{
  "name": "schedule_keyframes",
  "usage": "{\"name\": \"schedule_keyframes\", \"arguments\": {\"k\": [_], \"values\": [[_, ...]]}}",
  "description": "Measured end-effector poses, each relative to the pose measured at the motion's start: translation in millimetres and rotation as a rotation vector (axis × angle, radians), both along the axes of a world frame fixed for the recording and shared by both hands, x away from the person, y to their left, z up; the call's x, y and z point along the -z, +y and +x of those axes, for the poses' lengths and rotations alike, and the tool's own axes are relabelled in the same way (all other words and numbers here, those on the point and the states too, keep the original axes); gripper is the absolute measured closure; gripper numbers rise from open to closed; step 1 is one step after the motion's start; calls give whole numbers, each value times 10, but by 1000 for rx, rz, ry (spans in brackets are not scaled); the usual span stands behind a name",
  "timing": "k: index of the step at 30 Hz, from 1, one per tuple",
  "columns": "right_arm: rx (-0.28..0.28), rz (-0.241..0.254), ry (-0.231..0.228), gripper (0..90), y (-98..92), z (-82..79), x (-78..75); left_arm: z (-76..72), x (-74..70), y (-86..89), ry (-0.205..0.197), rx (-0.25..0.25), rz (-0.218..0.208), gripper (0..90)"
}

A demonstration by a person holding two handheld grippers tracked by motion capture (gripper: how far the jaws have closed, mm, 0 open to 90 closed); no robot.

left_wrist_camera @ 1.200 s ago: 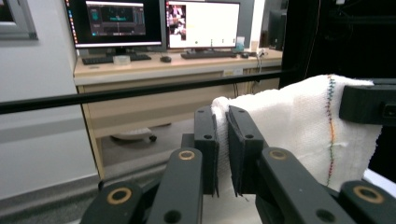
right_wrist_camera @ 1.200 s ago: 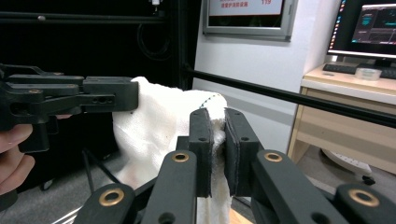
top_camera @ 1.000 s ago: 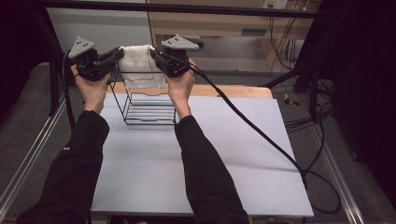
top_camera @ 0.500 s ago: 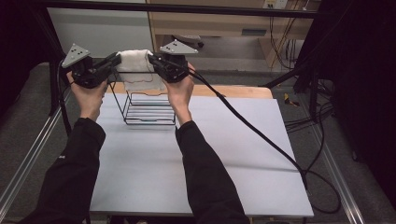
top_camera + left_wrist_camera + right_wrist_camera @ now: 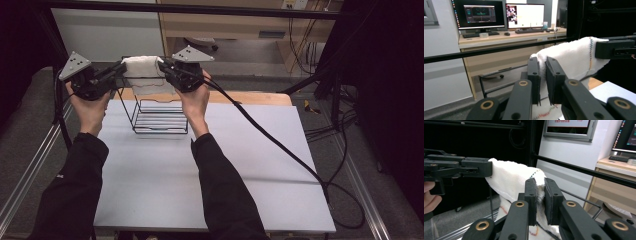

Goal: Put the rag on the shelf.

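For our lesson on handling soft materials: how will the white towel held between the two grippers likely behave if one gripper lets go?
The white towel sags between the left gripper and right gripper, so it is probably floppy and would swing down. Its lower edge hangs above the wire basket; it seems light.

Both tools (image 5: 116,75) (image 5: 166,71) clamp white towel (image 5: 142,75) above wire basket (image 5: 159,116).

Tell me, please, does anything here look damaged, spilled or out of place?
Nothing stands out. The left gripper and the right gripper each pinch an end of the white towel, held above the upright wire rack on the table. No spill or damage shows.
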State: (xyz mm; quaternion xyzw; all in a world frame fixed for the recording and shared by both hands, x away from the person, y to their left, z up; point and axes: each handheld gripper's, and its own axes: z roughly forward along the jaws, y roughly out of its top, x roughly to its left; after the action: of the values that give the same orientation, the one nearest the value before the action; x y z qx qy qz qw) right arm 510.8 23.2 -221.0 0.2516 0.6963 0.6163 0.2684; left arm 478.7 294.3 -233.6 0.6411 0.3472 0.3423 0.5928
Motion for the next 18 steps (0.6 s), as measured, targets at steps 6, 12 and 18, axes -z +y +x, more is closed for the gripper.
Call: {"name": "schedule_keyframes", "arguments": {"k": [6,12,18], "values": [[-9,-25,24,812,8,-76,26,-67,42,13,33,7,7,807],[-19,-49,46,809,7,-127,49,-142,43,23,82,8,21,803],[-27,-66,55,809,-12,-181,110,-208,65,13,115,14,39,802]]}}
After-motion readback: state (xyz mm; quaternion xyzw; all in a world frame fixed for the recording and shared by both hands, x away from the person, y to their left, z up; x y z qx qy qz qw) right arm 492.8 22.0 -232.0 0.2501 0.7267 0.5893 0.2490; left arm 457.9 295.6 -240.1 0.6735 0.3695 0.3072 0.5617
